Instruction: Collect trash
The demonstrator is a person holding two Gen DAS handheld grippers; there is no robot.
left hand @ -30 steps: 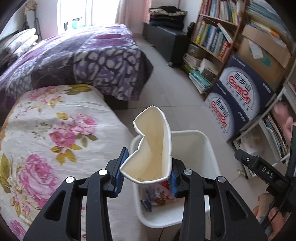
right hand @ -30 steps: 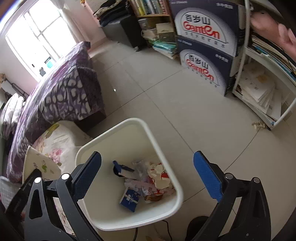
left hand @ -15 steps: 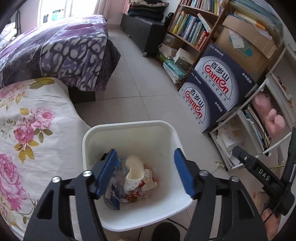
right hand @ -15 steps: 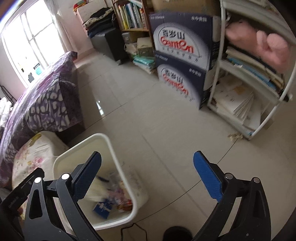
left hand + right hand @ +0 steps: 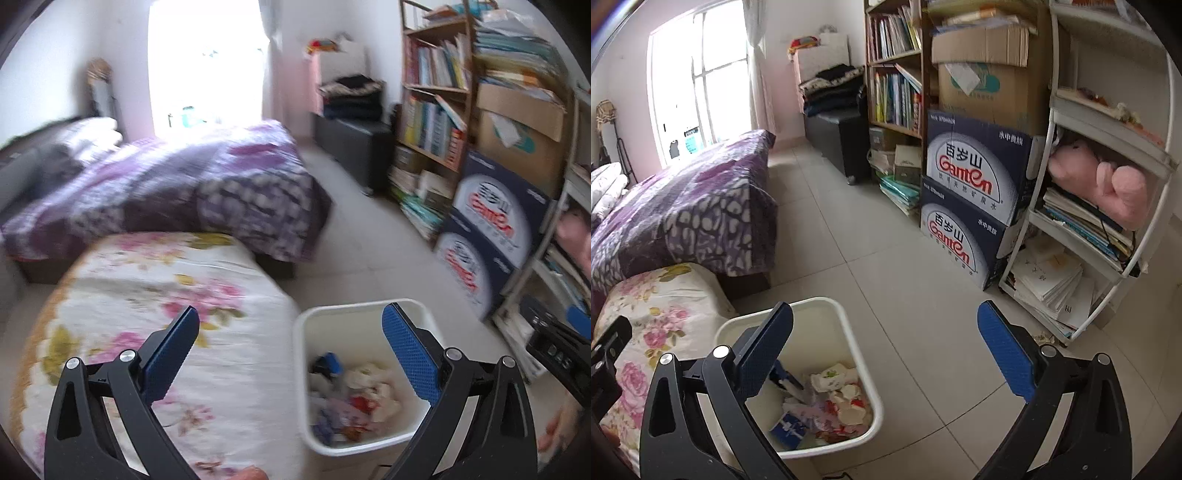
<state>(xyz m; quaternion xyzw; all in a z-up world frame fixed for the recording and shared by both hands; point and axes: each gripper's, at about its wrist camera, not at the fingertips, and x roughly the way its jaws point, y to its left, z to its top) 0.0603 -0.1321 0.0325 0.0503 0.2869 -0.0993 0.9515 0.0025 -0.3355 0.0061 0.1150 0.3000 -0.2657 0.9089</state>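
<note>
White bin [image 5: 864, 347]; beside it a white cover [image 5: 665, 306] with pink roses; beyond, a purple-and-white blotched quilt [image 5: 701, 206]; navy boxes [image 5: 975, 177] with red lettering.

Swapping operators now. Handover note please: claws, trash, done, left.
Left claw: jaws opening, nothing between them, over the edge of the floral bedcover beside the bin.
Right claw: open, empty, above the floor by the bin.
White bin: on the tiled floor against the floral cover, holding crumpled paper and wrappers.
Done: trash is in the bin.
Left: small scraps lie at the foot of the white rack; the left view is blurred, so recheck the bed.
</note>
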